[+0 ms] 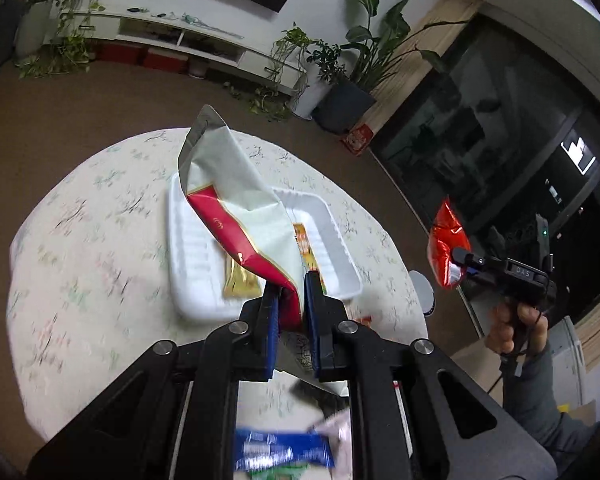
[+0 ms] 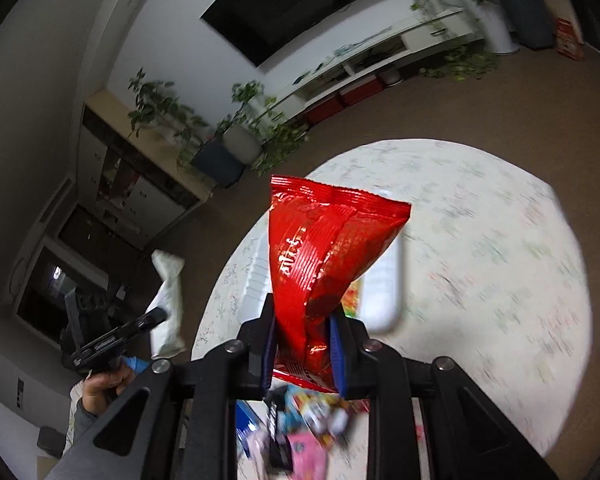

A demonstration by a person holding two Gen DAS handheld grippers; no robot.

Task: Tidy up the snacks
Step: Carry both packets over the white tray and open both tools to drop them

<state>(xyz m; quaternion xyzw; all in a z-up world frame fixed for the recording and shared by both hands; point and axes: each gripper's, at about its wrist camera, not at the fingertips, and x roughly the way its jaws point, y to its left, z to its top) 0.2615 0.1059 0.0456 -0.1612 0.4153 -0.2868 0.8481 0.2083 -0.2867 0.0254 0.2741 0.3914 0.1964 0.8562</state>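
**Two snack bags held aloft over the tray**

Left gripper (image 1: 291,292): jaws clamped on the white-and-red snack bag (image 1: 236,200). Right gripper (image 2: 303,340): jaws clamped on the red snack bag (image 2: 324,248). Both hang above the white tray (image 1: 340,236), probably for stowing.

A round table (image 1: 80,240) covered with a pale floral-patterned cloth is shown. A white ribbed tray (image 1: 336,248) is set near its middle. A blurred heap of snack packets (image 2: 312,420), among them a blue packet (image 1: 280,450) and a pink one, is seen at the near edge, well apart from the tray.
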